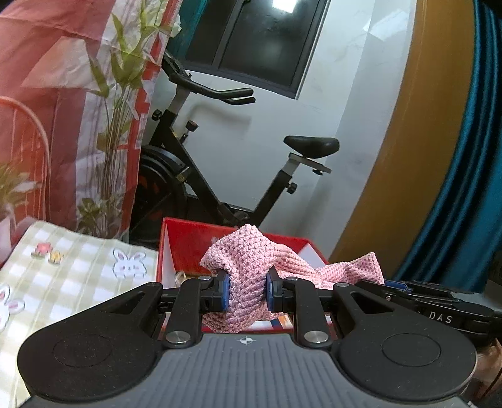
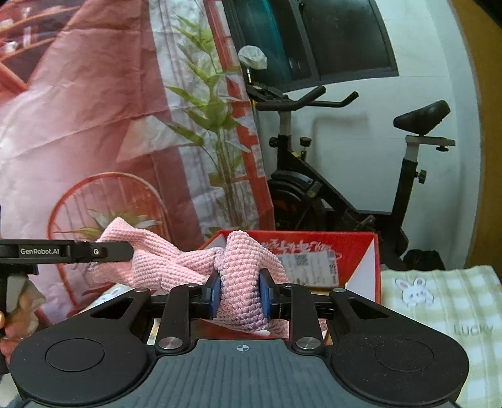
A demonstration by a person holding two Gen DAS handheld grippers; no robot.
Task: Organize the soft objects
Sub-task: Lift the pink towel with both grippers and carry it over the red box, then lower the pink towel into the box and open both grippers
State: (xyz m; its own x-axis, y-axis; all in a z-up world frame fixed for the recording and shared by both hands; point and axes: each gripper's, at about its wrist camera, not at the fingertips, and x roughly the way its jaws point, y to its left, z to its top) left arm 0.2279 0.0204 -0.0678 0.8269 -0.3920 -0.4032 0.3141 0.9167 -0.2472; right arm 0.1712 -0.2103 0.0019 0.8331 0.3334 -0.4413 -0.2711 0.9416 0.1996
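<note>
Two tools share our load. Behind stand an exercise bike (image 1: 219, 175) and a printed backdrop (image 2: 109, 110); nearer sits the red box (image 1: 194, 241) on the checked table cloth (image 1: 62, 276). Over the box hangs the pink knitted cloth (image 1: 251, 270), left tool (image 1: 248, 293) and right tool (image 2: 240, 295) each clamped on it.

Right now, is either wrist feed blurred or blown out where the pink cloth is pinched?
Left wrist view: pink knitted cloth sharp in the left gripper; glare only on the window. Right wrist view: the cloth is sharp at the right gripper, its far end slightly blurred; edges bend from fisheye.
</note>
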